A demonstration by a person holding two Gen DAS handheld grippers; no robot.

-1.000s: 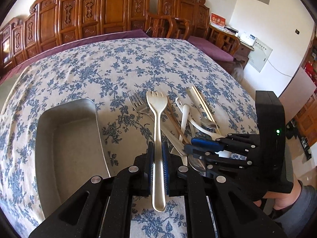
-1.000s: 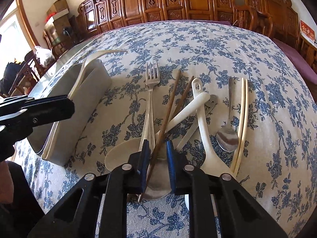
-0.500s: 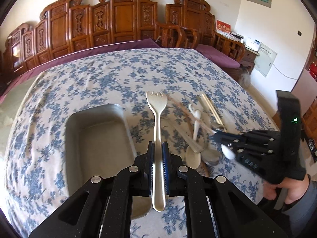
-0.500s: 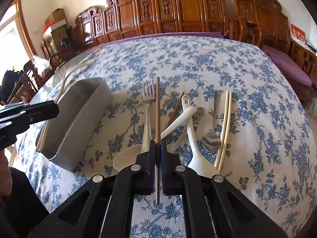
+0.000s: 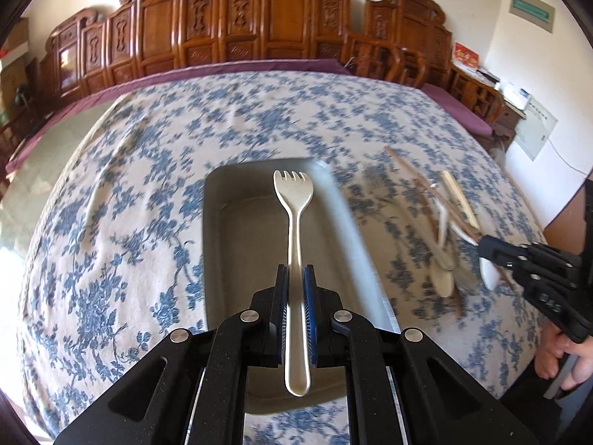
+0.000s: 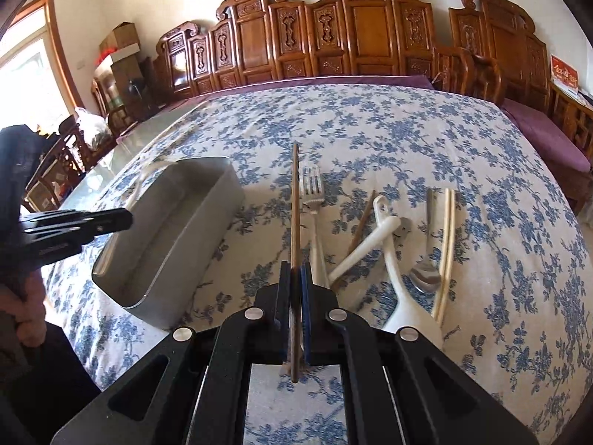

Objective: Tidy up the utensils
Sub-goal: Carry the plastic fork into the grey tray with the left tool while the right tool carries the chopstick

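Across the flowered tablecloth (image 6: 389, 118) that covers the whole table, two things matter: the grey metal tray (image 5: 237, 244) on my left and the heap of loose utensils (image 6: 385, 230) to its right. Both of my tools are loaded, so I judge this as the carrying step, with the drop-off next. My left gripper (image 5: 295, 293) is clamped on the shaft of a pale fork (image 5: 295, 222), held above the tray with its tines pointing to the far wall; next I need to lower it and let the jaws part so it lies flat along the tray floor. My right gripper (image 6: 295, 289) is closed on a thin brown chopstick (image 6: 294, 215), lifted off the cloth near the pile, and must cross leftward to the tray without catching the metal fork (image 6: 313, 200) lying just beside it. From the left wrist I see straight down into the tray, though the pile is smeared by blur. From the right wrist the tray shows mostly its outer wall, while the pile reads sharply: a white spoon (image 6: 393, 256), a steel spoon (image 6: 426, 274), a cream pair of chopsticks (image 6: 446, 244) and the chopstick's brown partner (image 6: 361, 222).
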